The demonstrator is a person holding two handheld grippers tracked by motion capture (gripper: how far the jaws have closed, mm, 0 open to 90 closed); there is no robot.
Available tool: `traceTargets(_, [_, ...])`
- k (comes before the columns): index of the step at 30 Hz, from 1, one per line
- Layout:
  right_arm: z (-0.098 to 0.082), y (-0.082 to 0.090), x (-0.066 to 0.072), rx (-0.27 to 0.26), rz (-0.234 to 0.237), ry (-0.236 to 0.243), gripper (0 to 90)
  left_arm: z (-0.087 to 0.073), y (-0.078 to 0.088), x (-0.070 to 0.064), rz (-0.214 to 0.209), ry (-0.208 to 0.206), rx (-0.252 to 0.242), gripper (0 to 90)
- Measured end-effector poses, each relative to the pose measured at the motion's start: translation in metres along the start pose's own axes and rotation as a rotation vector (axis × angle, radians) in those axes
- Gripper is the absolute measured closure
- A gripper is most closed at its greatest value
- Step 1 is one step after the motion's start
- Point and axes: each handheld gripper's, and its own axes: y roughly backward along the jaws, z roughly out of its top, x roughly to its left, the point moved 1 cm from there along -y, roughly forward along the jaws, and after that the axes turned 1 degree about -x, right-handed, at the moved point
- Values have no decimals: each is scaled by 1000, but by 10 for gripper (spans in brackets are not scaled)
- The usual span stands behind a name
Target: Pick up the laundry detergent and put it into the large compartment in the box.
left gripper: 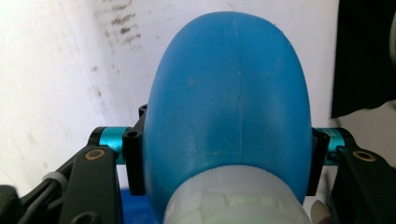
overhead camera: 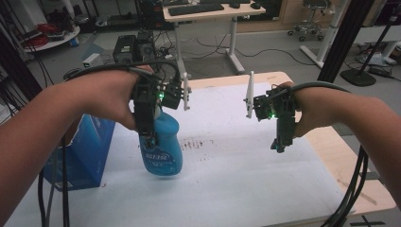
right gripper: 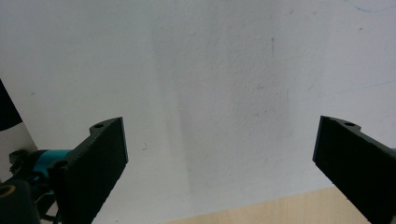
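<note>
High view, left gripper (overhead camera: 150, 142): one, at about 9 o'clock of the frame's middle, pointing down, its jaws closed on the upper part of the bottle.
High view, bottle (overhead camera: 163, 151): one, blue with a label near its lower end, hanging upright from the jaws over the white sheet (overhead camera: 227, 189); whether its base touches the sheet I cannot tell.
High view, right gripper (overhead camera: 279, 144): one, at about 3 o'clock, pointing down above the sheet, well apart from the bottle, holding nothing.
High view, desk (overhead camera: 340, 165): one, pale wood, its bare edge showing at 3 to 4 o'clock beside the sheet.
High view, box (overhead camera: 87, 151): one, blue, at 9 o'clock, just beside the bottle at the sheet's left edge.
High view, stains (overhead camera: 198, 143): a patch of small brown marks on the sheet, just at 3 o'clock of the bottle.
Left gripper view, bottle (left gripper: 229, 102): the blue rounded body sits between the two jaws, which press its sides; a white collar (left gripper: 233, 198) shows at 6 o'clock.
Right gripper view, jaws: two, standing wide apart at 8 and 4 o'clock, nothing between them, over the white sheet (right gripper: 210, 70).
Right gripper view, desk (right gripper: 280, 210): a strip of wood at 6 o'clock.
</note>
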Motion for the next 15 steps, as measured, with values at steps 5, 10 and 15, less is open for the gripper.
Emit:
traceTargets(5, [3,0,1,2,-5,6,21,-8,26,2,-2,143,-14,377])
traceTargets(10, [5,0,3,-3,-8,18,21,-20,50,2,19,262,-24,378])
traceTargets(15, [5,2,4,-9,-12,16,21,-36,71,3,32,398,-33,378])
